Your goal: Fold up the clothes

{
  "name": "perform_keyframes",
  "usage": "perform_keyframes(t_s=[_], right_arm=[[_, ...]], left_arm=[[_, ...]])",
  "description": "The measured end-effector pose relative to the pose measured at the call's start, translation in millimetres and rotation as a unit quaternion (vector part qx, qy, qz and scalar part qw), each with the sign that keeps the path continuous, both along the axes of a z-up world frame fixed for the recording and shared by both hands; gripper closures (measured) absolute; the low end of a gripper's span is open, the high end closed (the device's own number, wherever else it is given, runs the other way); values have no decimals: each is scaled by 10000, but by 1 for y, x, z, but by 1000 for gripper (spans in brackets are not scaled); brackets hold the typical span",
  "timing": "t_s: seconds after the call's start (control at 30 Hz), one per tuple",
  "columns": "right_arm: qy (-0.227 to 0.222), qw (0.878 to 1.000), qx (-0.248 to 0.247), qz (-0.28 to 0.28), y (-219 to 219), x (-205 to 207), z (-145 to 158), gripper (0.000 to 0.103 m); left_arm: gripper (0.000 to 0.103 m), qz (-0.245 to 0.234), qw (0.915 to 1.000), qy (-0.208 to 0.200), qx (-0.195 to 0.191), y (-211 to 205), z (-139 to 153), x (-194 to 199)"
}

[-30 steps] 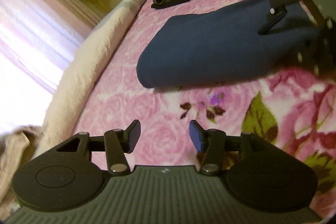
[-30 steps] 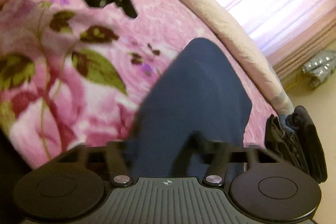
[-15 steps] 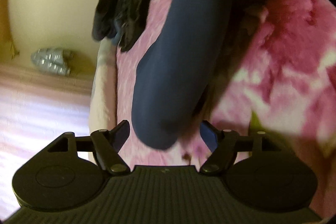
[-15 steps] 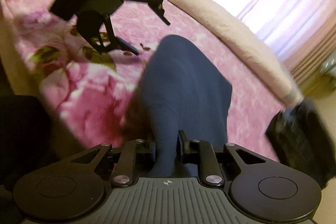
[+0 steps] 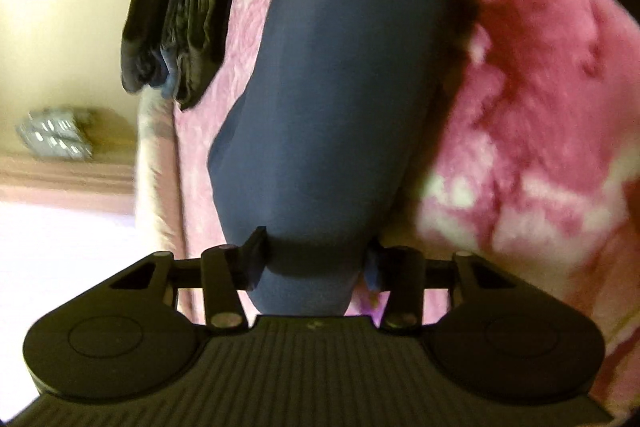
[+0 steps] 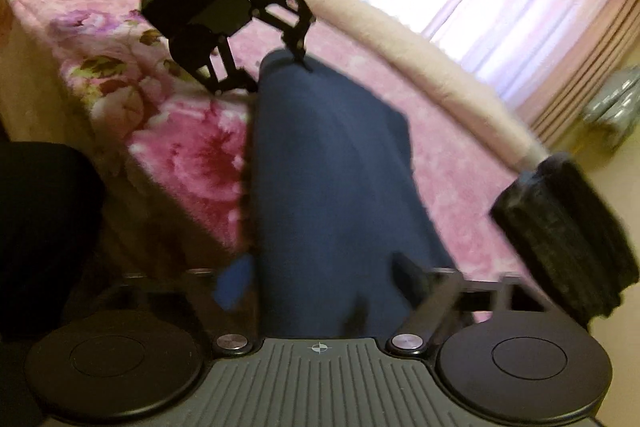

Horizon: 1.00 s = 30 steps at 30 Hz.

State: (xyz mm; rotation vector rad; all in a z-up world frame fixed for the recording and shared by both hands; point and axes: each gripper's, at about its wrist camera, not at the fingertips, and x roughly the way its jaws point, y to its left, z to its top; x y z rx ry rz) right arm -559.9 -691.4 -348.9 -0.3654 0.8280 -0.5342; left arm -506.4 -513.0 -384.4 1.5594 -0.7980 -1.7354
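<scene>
Straddling the navy garment point(image 5: 340, 99), left gripper point(image 5: 316, 263) agape; right gripper point(image 6: 320, 283) blurred, grip unclear.

Blown-out window glare, motion blur

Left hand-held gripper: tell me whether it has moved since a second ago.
Yes. The left hand-held gripper has come in from the bare blanket to the end of the navy garment, its fingers now straddling the fold, open.
</scene>
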Motion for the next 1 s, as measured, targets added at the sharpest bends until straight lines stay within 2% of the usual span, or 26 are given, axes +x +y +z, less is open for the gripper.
perform_keyframes(t_s=[0.1, 0.17, 0.27, 0.4, 0.43, 0.5, 0.53, 0.6, 0.7, 0.83, 0.9, 1.0], right_arm=[[-76, 9998, -192, -34, 11, 14, -4, 21], [-42, 9990, -452, -12, 17, 31, -10, 21], [37, 9969, -781, 37, 18, 59, -18, 21], [271, 9927, -1171, 59, 8, 86, -28, 21], [417, 9908, -1286, 21, 4, 89, -31, 21], [851, 9859, -1439, 67, -6, 90, -41, 34], [934, 9850, -1443, 117, -10, 87, -44, 38], [1021, 9838, -1460, 209, -15, 77, -47, 61], [1019, 9828, -1509, 308, -17, 62, -44, 74], [873, 9865, -1354, 285, -22, 55, -32, 78], [755, 9888, -1266, 252, -27, 54, -24, 79], [667, 9886, -1317, 296, -31, 56, -16, 80]], left_arm=[[63, 465, 9950, 628, 615, -22, 23, 1], [64, 643, 9900, 833, 942, -36, 36, 0], [64, 704, 9863, 919, 1171, -48, 50, -2], [64, 637, 9876, 927, 1092, -46, 51, -3], [64, 587, 9894, 883, 993, -41, 48, -2], [62, 486, 9925, 794, 794, -31, 41, -1], [60, 360, 9955, 677, 552, -23, 34, -1], [51, 63, 9993, 369, 67, -11, 15, 0], [49, -420, 9970, -251, -598, 2, -16, 1], [58, -541, 9922, -611, -942, -4, -30, -2], [66, -471, 9923, -636, -948, -8, -22, -2], [71, -319, 9932, -613, -938, -11, -5, 2]])
